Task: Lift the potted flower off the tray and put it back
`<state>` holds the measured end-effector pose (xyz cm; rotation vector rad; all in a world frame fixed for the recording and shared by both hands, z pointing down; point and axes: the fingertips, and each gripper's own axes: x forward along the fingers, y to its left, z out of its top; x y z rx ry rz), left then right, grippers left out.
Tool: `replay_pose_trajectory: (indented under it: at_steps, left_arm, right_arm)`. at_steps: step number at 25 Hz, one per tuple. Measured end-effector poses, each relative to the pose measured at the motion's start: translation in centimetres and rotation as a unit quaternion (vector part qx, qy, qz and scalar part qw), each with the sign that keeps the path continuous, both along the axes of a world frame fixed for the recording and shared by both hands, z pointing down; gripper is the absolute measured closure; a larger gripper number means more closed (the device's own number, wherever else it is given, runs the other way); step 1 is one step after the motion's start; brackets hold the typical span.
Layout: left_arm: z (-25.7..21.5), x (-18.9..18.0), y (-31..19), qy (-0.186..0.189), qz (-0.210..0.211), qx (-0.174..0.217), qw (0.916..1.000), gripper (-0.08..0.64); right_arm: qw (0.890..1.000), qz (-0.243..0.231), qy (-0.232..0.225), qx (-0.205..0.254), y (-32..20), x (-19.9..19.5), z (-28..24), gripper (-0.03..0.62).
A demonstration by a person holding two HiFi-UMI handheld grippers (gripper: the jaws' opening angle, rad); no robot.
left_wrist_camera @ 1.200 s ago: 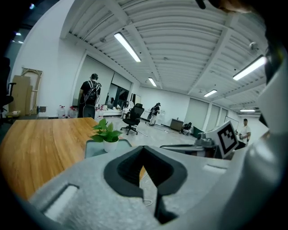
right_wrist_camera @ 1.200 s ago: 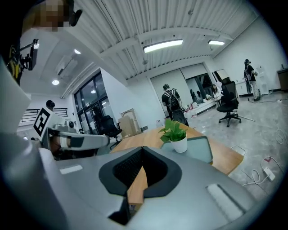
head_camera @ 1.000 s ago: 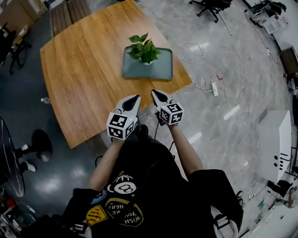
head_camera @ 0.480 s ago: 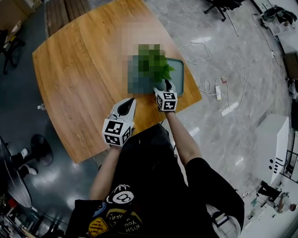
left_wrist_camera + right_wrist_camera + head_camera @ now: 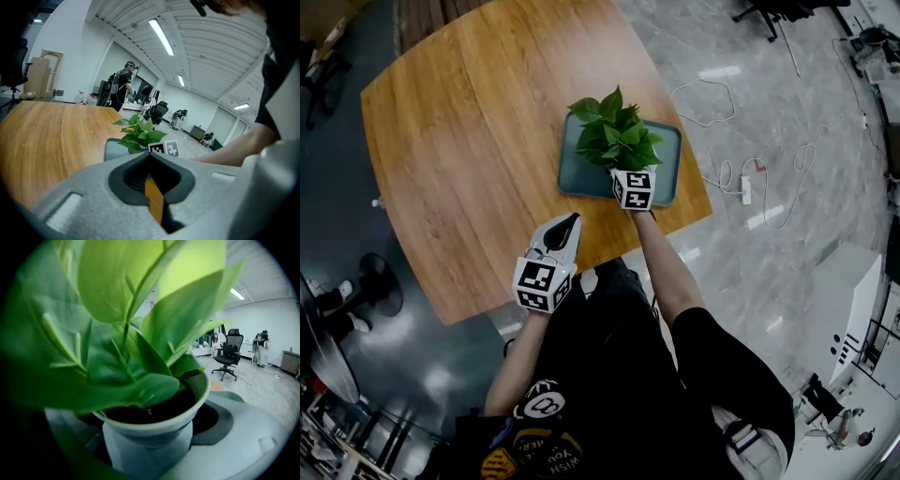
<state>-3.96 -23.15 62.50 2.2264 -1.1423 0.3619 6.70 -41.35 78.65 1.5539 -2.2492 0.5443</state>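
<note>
Your right gripper's (image 5: 632,176) opening jaws flank the potted flower (image 5: 150,427), not yet lifted off the tray (image 5: 667,161); your left gripper (image 5: 570,221) is closed, empty.

An open office or lab. Swivel chairs (image 5: 228,355), ceiling strip lights (image 5: 161,35) and a floor power strip (image 5: 746,190) show it

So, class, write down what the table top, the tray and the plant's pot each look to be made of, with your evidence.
Table top: wood or wood veneer, warm brown with long grain lines, satin sheen.
Tray: probably plastic, possibly painted metal; smooth, even grey-green, rounded corners.
Pot: glazed ceramic or plastic; plain white, smooth rolled rim.
</note>
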Motion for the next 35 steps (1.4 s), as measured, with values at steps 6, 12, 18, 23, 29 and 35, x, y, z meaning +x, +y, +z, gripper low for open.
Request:
replay_pose_trajectory:
  at_steps: [6, 12, 18, 23, 29, 35]
  left_arm:
    - [-0.6, 1.4, -0.4, -0.009, -0.011, 0.013, 0.9998, 0.565]
    - [-4.0, 1.3, -1.9, -0.005, -0.016, 0.052, 0.9985, 0.565]
    - [-10.5, 1.6, -2.4, 0.012, -0.013, 0.11, 0.9938, 0.565]
    - [-16.4, 2.1, -3.3, 0.032, -0.003, 0.159, 0.9867, 0.565]
    - [-20.8, 3.5, -4.2, 0.047, 0.007, 0.2, 0.9786, 0.565]
    - [-22.3, 3.6, -4.8, 0.052, 0.006, 0.215, 0.9752, 0.565]
  right_arm:
    - [0.999, -0.042, 0.01, 0.009, -0.1, -0.1, -0.4, 0.066]
    - [0.996, -0.06, -0.025, 0.056, 0.8, -0.8, -7.0, 0.067]
    - [0.994, -0.071, -0.033, 0.072, 4.3, 0.3, -15.0, 0.067]
    - [0.994, -0.066, -0.039, 0.073, 6.1, 1.1, -20.2, 0.067]
    - [0.995, -0.057, -0.035, 0.069, 7.0, 2.4, -23.4, 0.067]
    - [0.995, -0.06, -0.035, 0.074, 8.3, 1.9, -25.7, 0.067]
